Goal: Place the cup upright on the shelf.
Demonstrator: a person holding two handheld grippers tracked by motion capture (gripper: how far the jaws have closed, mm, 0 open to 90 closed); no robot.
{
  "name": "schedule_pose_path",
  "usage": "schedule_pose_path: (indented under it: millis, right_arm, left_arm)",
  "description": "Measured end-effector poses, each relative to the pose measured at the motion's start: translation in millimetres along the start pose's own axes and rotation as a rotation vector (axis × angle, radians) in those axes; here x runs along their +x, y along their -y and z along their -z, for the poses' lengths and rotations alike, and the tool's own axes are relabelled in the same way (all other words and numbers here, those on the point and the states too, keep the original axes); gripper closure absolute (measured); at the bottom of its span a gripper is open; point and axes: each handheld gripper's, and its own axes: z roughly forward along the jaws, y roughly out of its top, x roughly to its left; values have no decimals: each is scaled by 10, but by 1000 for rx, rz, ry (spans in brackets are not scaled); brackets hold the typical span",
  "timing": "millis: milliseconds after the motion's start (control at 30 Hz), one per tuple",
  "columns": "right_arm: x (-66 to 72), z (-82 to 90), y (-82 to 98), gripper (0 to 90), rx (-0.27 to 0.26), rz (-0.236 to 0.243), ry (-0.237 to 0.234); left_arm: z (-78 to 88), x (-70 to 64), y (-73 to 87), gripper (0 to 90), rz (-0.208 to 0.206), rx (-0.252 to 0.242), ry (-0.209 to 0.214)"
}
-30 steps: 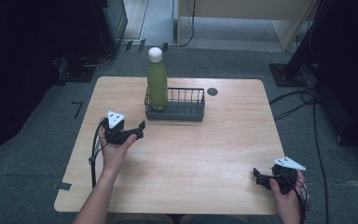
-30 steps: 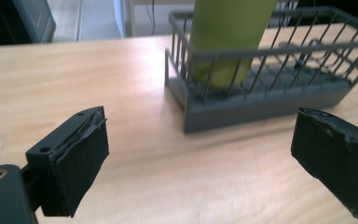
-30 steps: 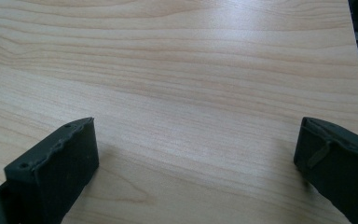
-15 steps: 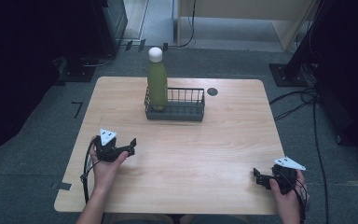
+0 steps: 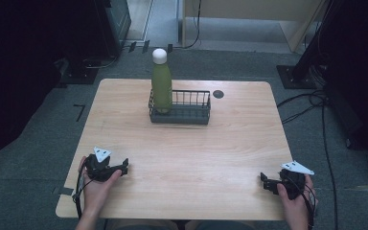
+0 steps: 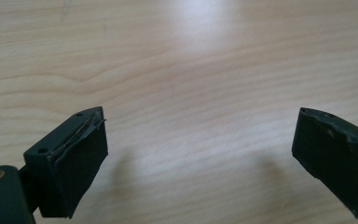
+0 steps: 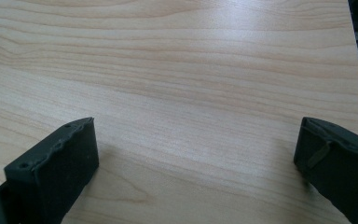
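The green bottle (image 5: 161, 86) stands upright in the left end of the wire basket (image 5: 179, 108) near the surface's far edge; likely rigid, smooth, top-heavy; grip mid-body; left claw (image 5: 123, 167) and right claw (image 5: 264, 182) spread, empty.

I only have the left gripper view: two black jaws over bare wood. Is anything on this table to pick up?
Observer: Yes, a green bottle with a white cap stands upright in the left end of a black wire basket at the far side of the table.
Operator: Where's my left gripper?
Observer: The left gripper sits near the table's front left corner, jaws open with nothing between them.
Operator: And the other one?
Observer: The right gripper is at the front right corner, jaws also open.
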Motion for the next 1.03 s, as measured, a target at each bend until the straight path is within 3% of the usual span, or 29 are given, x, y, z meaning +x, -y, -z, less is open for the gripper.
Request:
schedule_pose_path:
  millis: [133, 267, 400, 533, 633, 1033]
  right_arm:
    - [0, 0, 0, 0, 0, 0, 0]
    - [1, 0, 0, 0, 0, -1, 0]
    - [1, 0, 1, 0, 0, 0, 0]
    - [1, 0, 1, 0, 0, 0, 0]
    - [-1, 0, 2, 0, -1, 2, 0]
    - [-1, 0, 1, 0, 0, 2, 1]
  left_arm:
    - [43, 49, 89, 42, -15, 38, -21]
    - [102, 128, 159, 38, 11, 48, -17]
    - [139, 201, 223, 27, 42, 48, 7]
    - [201, 248, 284, 28, 16, 49, 30]
    - [276, 289, 359, 29, 31, 49, 16]
    - [281, 265, 363, 28, 70, 51, -21]
